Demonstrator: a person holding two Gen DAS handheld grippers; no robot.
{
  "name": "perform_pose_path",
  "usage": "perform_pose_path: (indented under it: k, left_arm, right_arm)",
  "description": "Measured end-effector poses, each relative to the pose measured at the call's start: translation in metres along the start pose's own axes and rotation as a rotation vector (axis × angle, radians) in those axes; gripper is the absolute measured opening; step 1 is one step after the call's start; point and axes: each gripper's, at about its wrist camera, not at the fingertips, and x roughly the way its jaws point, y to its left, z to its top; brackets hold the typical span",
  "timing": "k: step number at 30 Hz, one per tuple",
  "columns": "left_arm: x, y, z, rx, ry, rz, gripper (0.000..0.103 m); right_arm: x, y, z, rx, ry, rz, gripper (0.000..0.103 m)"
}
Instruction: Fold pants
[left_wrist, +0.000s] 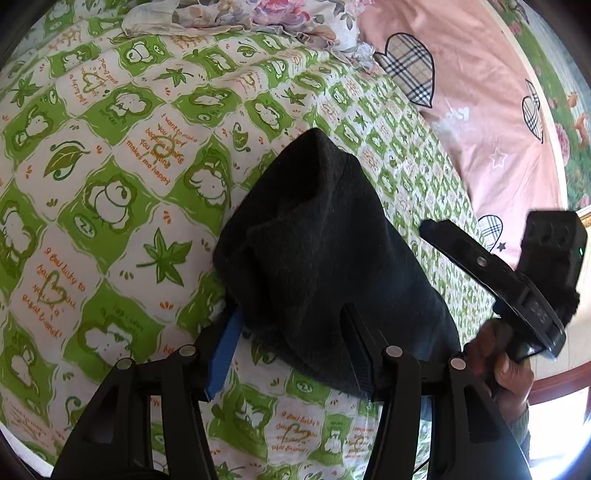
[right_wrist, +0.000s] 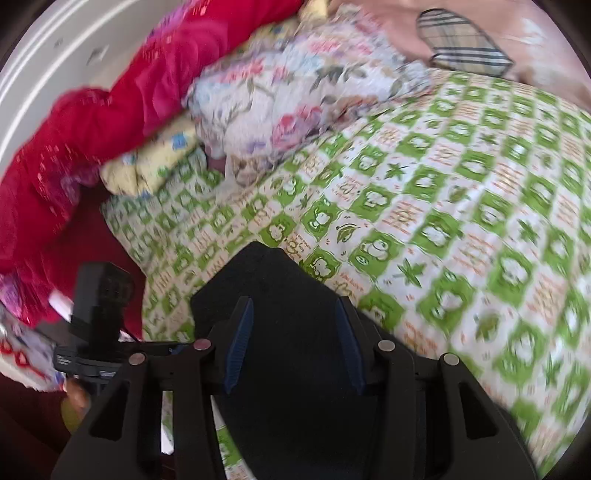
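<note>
Spread across the bed was a green-and-white cartoon sheet (left_wrist: 122, 206), with a pink quilt (left_wrist: 480, 122) along its far side and a heap of flowered bedding (right_wrist: 295, 92) and a red blanket (right_wrist: 92, 122) by the wall. On the sheet lay the black pants (left_wrist: 325, 240), already gathered into a thick, narrow bundle.

The left gripper (left_wrist: 291, 347) hovered over the near end of that bundle. Its jaws stood partly open: one blue pad sat just outside the cloth's edge, the other rested against the fabric, and nothing looked pinched between them. In the right wrist view, the right gripper (right_wrist: 295, 343) also had its jaws partly open, with the black cloth filling the gap; whether the pads pressed on it could not be told, as that view was blurred. A hand (left_wrist: 506, 373) held that gripper at the far right of the left view.

The step appeared to be a late fold or a final straightening. To do it well, both grippers would likely need to catch every layer at matching corners, lift together, and lay the cloth down edge on edge, then press it flat so no layer slipped.
</note>
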Motion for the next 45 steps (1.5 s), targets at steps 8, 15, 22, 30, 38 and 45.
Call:
perform_pose_path:
  k: [8, 15, 22, 30, 38, 45]
  left_arm:
    - [0.003, 0.003, 0.004, -0.016, -0.016, -0.013, 0.055]
    - [0.005, 0.011, 0.009, -0.038, -0.027, -0.060, 0.049]
    - [0.004, 0.009, 0.013, -0.027, -0.046, -0.018, 0.025]
    - [-0.021, -0.029, 0.005, 0.104, -0.122, 0.003, 0.020]
    - [-0.044, -0.078, -0.001, 0.220, -0.167, -0.010, 0.020]
    - [-0.055, -0.145, -0.012, 0.374, -0.182, -0.058, 0.020]
  right_arm:
    - [0.048, 0.009, 0.027, -0.125, 0.137, 0.027, 0.047]
    - [0.077, 0.006, 0.033, -0.154, 0.208, 0.028, 0.047]
    - [0.077, 0.022, 0.027, -0.202, 0.184, 0.023, 0.028]
    - [0.033, 0.029, 0.024, -0.173, 0.068, 0.051, 0.018]
    - [-0.032, 0.030, 0.010, -0.128, -0.108, 0.068, 0.018]
    - [-0.100, 0.009, -0.014, -0.038, -0.277, 0.069, 0.017]
